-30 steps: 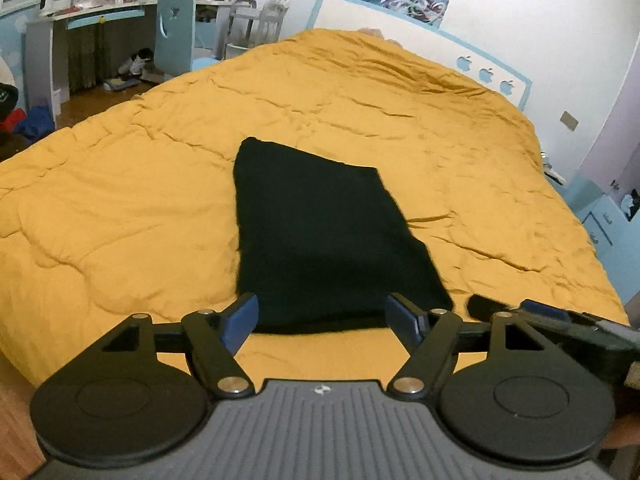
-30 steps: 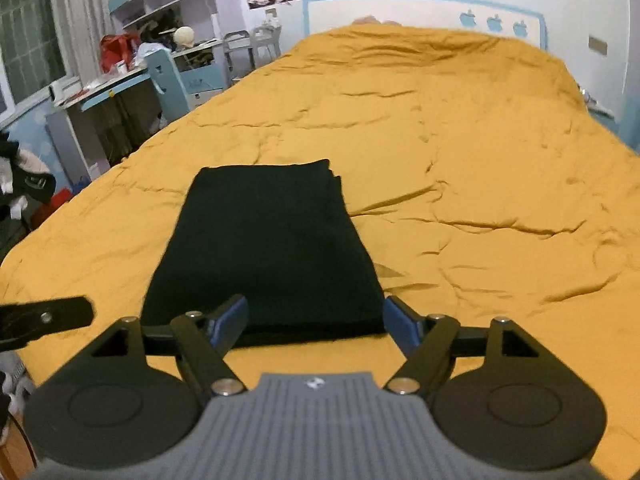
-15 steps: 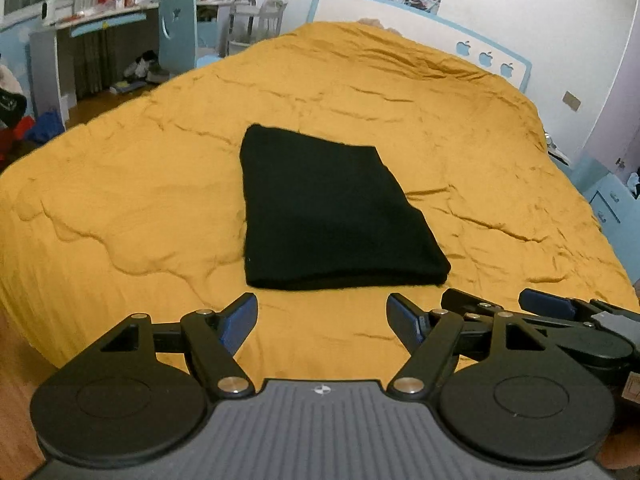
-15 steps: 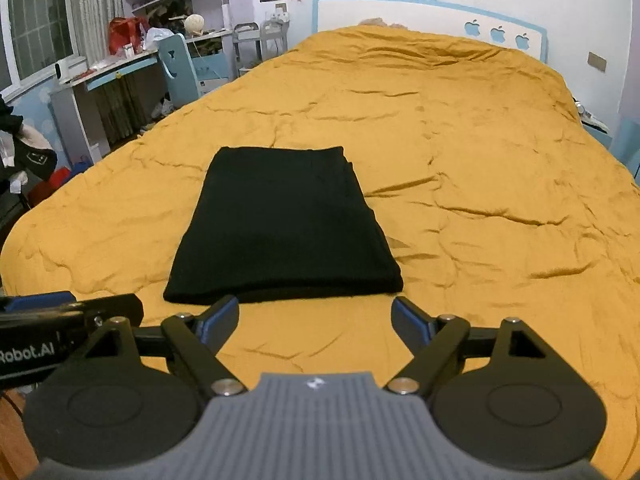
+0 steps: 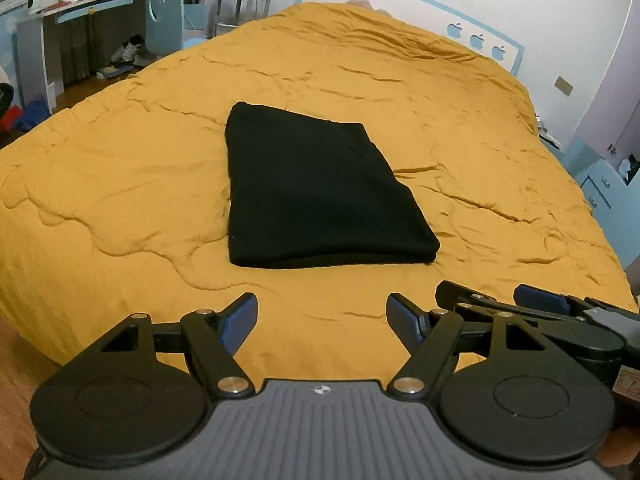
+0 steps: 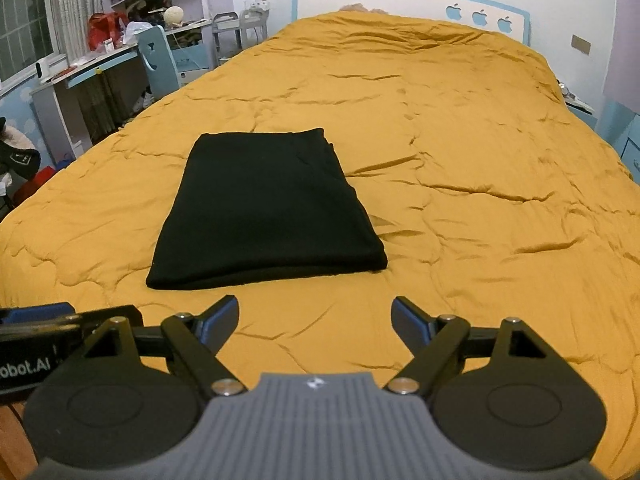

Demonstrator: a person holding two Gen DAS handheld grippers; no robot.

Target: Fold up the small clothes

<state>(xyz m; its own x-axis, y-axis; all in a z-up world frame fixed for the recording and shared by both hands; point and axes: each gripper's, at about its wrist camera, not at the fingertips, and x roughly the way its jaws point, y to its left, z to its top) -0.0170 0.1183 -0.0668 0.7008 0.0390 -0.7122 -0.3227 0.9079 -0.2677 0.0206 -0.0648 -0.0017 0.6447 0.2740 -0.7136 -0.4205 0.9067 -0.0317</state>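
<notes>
Now, in my left wrist view, the left gripper [image 5: 322,314] sits spread and empty at lower centre, the folded black garment [image 5: 316,196] lying mid-frame on the yellow quilt [image 5: 120,184]. At right, my right gripper [image 6: 314,314] is equally wide, holding nothing. If I reach back in, a finger could snag the near edge and undo the fold. Compared with a second ago, both grippers have backed away from the garment.

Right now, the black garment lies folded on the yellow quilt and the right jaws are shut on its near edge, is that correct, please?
Not quite. The black garment does lie folded on the yellow quilt, but the right gripper is open and holds nothing; the garment's near edge lies apart from it, farther up the bed. The right wrist view shows this.
</notes>
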